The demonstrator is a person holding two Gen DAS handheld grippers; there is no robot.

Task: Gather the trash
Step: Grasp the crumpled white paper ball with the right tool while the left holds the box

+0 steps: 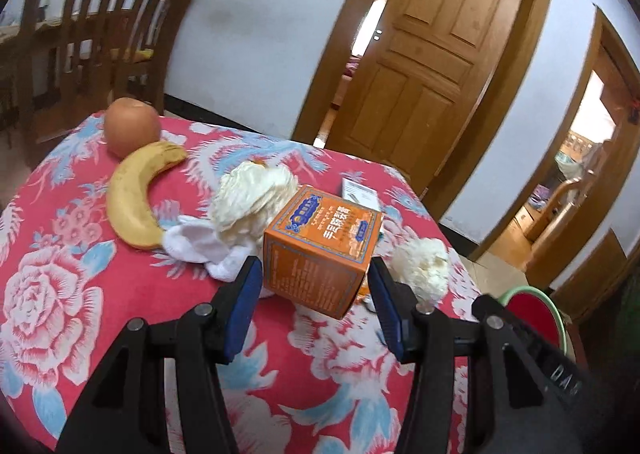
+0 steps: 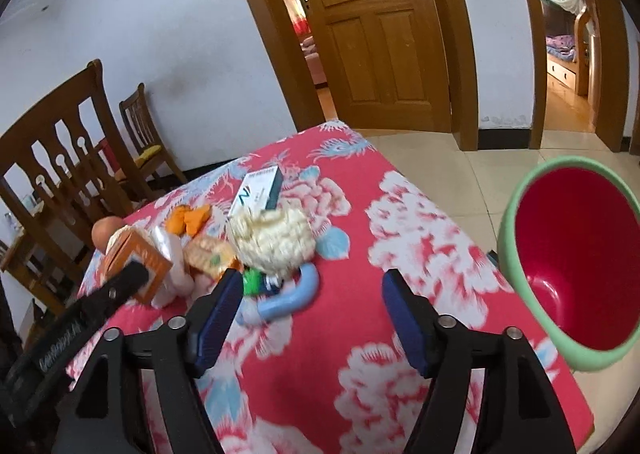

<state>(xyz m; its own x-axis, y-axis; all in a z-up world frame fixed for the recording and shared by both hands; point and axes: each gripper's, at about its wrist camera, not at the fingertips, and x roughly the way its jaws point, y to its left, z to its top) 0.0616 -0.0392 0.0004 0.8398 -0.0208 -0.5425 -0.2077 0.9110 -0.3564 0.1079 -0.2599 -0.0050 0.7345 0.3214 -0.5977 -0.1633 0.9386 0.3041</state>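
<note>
My left gripper (image 1: 314, 266) is shut on an orange printed box (image 1: 320, 250), with a blue pad against each side; the box hangs tilted just above the red floral tablecloth (image 1: 60, 294). The right wrist view shows that same box (image 2: 140, 254) in the left gripper (image 2: 132, 278). My right gripper (image 2: 312, 278) stands open over the cloth with nothing between its fingers. A crumpled white foam net (image 2: 276, 242) and a blue ring-shaped item (image 2: 296, 294) lie just ahead of it. The green bin with a red inside (image 2: 508, 230) stands off the table's right edge.
A banana (image 1: 136, 198), a round brown fruit (image 1: 132, 130), a white cloth (image 1: 200, 246), a second foam net (image 1: 252, 202), orange peel (image 2: 192, 220) and a small white box (image 2: 260, 190) lie on the table. Wooden chairs (image 2: 60, 158) stand at the left. A wooden door (image 2: 360, 34) is behind.
</note>
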